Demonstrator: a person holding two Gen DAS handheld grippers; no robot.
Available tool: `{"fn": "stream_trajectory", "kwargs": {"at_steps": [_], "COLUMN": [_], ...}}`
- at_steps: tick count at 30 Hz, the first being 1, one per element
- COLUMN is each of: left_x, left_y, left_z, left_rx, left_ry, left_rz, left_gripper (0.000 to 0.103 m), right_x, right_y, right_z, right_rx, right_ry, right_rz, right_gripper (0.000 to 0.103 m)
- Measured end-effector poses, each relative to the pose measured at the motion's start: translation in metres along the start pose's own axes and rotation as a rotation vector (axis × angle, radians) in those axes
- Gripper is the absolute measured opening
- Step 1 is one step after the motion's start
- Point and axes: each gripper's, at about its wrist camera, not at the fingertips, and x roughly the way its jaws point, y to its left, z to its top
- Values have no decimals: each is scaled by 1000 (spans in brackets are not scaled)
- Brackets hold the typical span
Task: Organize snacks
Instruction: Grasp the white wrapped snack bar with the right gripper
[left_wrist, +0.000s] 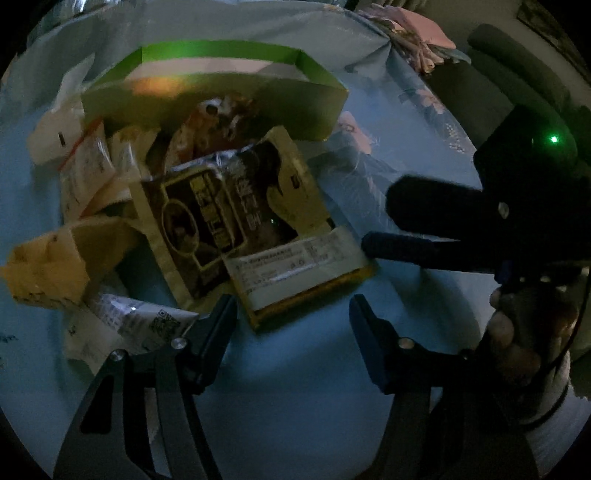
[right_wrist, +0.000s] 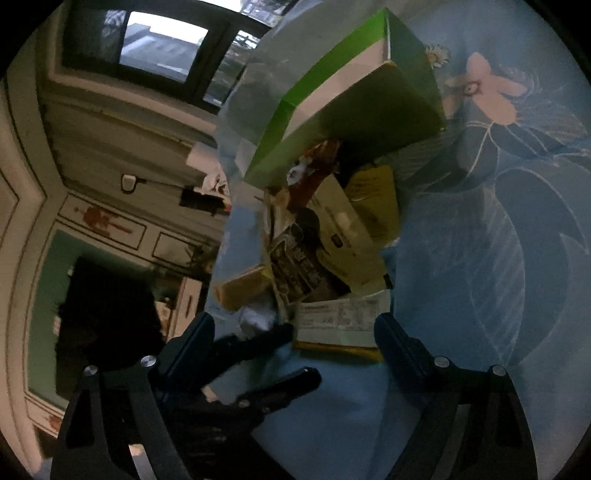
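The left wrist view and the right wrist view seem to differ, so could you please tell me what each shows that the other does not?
Only the left wrist view shows the person's hand holding the right gripper, plus white packets left of the pile. Only the right wrist view shows a window and a pink flower print on the cloth. Both show the green box, the dark snack pouch and the blue tablecloth.

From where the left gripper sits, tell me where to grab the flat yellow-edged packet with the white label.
Grip the yellow-edged packet by its near white-labelled end, from the gripper's side. That end juts off the snack pile onto bare blue cloth; the open left gripper already faces it.
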Motion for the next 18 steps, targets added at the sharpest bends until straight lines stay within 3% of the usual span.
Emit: {"fn": "stream_trajectory", "kwargs": {"at_steps": [5,8,12,18], "left_x": [1,1,2,2], "left_y": [-3,-1,2,6], "left_z": [0,1,4,10], "left_rx": [10,4,-13,-42], "left_ry": [8,5,-3,-13], "left_rz": [4,-5,-9,-9], "left_gripper": [62,62,62,55], "right_x": [7,5,12,10], "right_y": [0,-2,0,-2], "right_z": [-1,-1,3,4], "right_rx": [6,14,-13,-13], "right_ry": [16,7,17,25], "right_rz": [-55,-42,-123,-120], "right_gripper": [89,88,87,87]}}
